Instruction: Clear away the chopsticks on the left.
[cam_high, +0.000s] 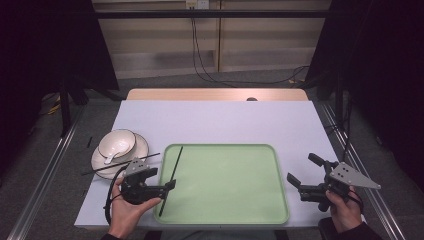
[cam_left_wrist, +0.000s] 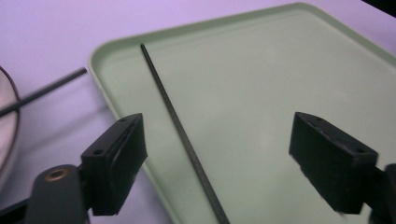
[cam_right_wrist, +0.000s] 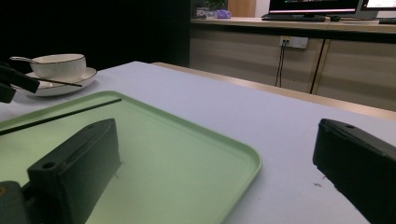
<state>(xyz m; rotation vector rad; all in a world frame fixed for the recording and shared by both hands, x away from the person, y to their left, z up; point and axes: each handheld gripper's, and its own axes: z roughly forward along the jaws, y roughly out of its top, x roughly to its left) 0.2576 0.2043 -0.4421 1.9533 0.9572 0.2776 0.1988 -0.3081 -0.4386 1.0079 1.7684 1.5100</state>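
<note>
A black chopstick (cam_high: 171, 177) lay along the left side of a green tray (cam_high: 235, 200), at about 9 o'clock on it, its lower end by the left gripper (cam_high: 167, 187). That gripper's fingers (cam_left_wrist: 114, 163) stood spread, pinching nothing. A second chopstick (cam_high: 122, 163) rested across a plate (cam_high: 141, 145) holding a bowl (cam_high: 117, 142) at 10 o'clock. The right gripper (cam_high: 303, 175), fingers spread and bare, hovered over the surface (cam_high: 225, 122) at 3 o'clock.
</note>
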